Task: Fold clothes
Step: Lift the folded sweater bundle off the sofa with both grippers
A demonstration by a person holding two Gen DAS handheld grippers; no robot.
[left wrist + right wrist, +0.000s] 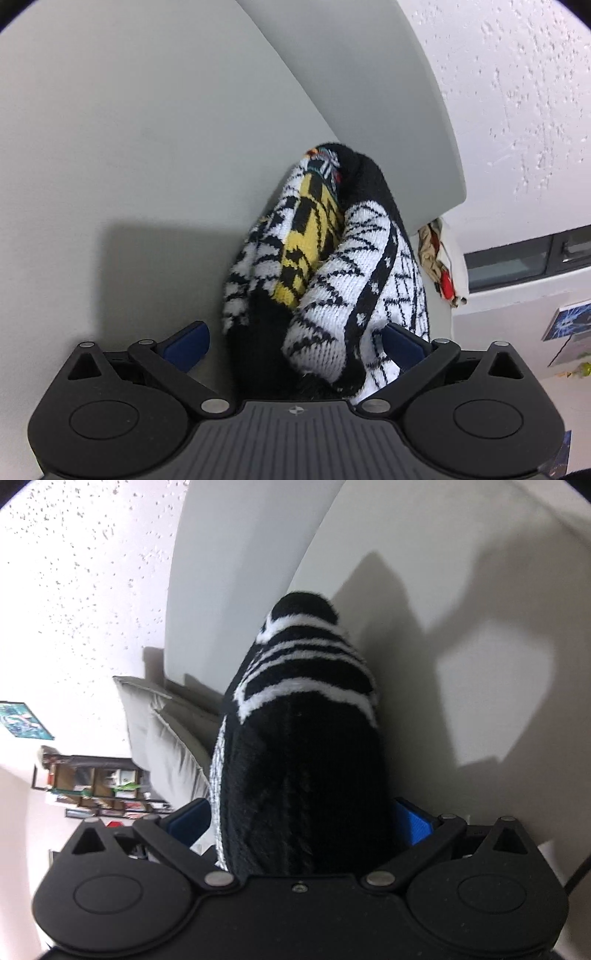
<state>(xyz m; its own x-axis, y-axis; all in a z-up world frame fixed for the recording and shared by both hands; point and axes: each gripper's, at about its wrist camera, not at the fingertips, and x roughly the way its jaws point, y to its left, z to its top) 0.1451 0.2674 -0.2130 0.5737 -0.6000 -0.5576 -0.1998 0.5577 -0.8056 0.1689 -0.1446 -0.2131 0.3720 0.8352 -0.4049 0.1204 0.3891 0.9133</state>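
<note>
Knitwear, a black-and-white patterned knitted sweater with a yellow panel [325, 258], is bunched lengthwise against the pale grey table surface [129, 147], its long axis running straight away from both cameras. It is clamped between the blue pads of the left gripper [295, 343], which is tipped along the table. The right gripper [301, 819] is likewise closed on the sweater's black fleecy end [303, 738], near grey cushions [166, 738].

Black-white knit sweater [332, 266] — bunched, yellow patch
</note>
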